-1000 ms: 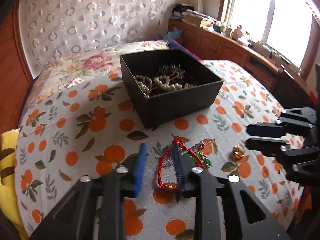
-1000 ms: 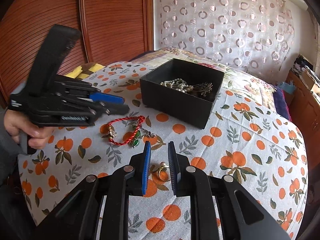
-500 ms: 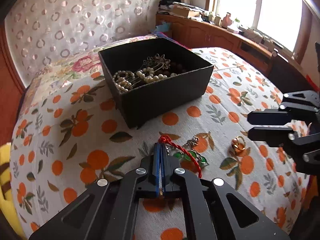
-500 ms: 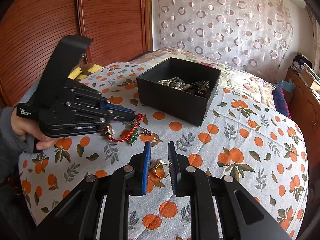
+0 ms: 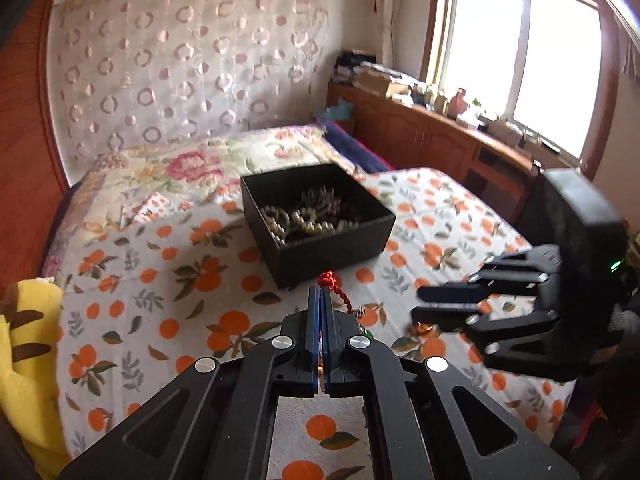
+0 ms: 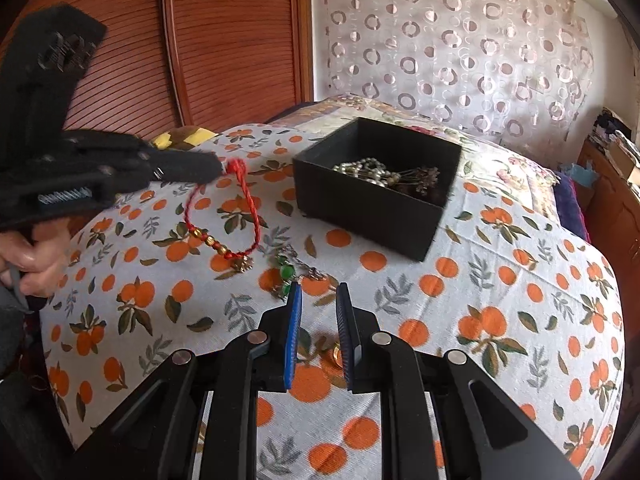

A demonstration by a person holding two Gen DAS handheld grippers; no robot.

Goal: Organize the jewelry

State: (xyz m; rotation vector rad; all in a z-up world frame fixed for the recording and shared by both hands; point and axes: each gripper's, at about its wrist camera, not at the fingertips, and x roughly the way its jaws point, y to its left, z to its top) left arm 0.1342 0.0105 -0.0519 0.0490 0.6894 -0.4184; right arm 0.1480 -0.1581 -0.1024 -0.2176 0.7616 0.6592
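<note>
The left claw [image 6: 218, 168] was clenched on the knotted end of a red braided cord bracelet with gold beads [image 6: 224, 220], its jaws pressed together with the cord pinched between them. In the right wrist view the bracelet hung from that claw in a loop, and its beaded lower end looked to be at or just above the white bedspread printed with oranges and leaves [image 6: 500, 280]; whether it touched the cloth could not be told. A hand [image 6: 34, 256] gripped the left tool's handle at the picture's left edge.

The right claw [image 6: 318, 332] stood partly released, its blue-padded jaws apart with nothing pinched between them, above a small gold ring [image 6: 337, 354] lying on the bedspread. Just beyond its tips lay a tangled chain piece with green stones [image 6: 290, 272], near the hanging bracelet's lower end.

Farther back on the bedspread sat an open square black cardboard box [image 6: 360, 208], which held a string of pearl beads [image 6: 366, 168] and darker jewelry. The lifted bracelet was to the left of the box in the right wrist view, apart from it. A yellow plush toy with brown stripes [image 5: 24, 344] lay at the bed's edge.
</note>
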